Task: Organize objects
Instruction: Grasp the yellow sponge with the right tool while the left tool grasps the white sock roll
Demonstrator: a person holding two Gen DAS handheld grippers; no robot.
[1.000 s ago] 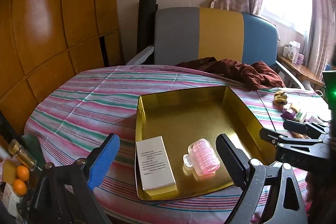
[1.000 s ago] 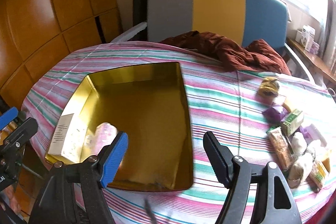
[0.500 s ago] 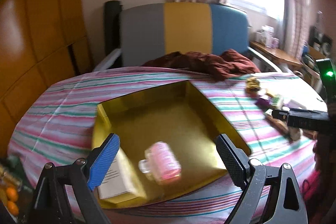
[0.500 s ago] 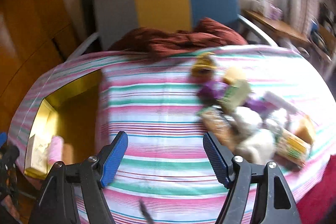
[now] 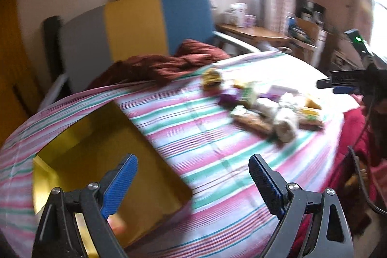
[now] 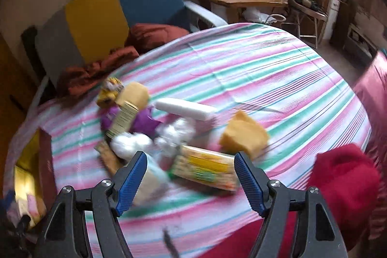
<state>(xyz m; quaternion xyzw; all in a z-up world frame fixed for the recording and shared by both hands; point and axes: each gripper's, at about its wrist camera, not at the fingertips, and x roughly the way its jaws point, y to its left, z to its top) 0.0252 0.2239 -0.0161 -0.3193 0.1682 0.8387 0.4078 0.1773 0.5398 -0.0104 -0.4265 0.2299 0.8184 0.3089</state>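
A gold tray (image 5: pixel 55 151) lies on the striped tablecloth at lower left of the left wrist view; its corner shows at the left edge of the right wrist view as the gold tray (image 6: pixel 21 173). My left gripper (image 5: pixel 193 180) stands open over the tray's right edge with nothing between its fingers. A heap of small items (image 5: pixel 266 108) lies farther right. In the right wrist view my right gripper (image 6: pixel 191 175) is open above a yellow-green packet (image 6: pixel 205 167), beside white bundles (image 6: pixel 130 143), a purple pack (image 6: pixel 145 121), a yellow wedge (image 6: pixel 244 136) and a white tube (image 6: pixel 186 108).
A maroon cloth (image 5: pixel 169 64) lies at the table's far edge before a grey, yellow and blue chair (image 5: pixel 135 25). A red sleeve (image 6: pixel 343 185) is at the lower right. A wooden side table (image 6: pixel 239 0) stands by the window. My other gripper (image 5: pixel 348 81) shows at right.
Both views have swung right, from the tray toward the heap of items. The tray slid to the left edge of the views, and the right gripper now hovers over the packets.
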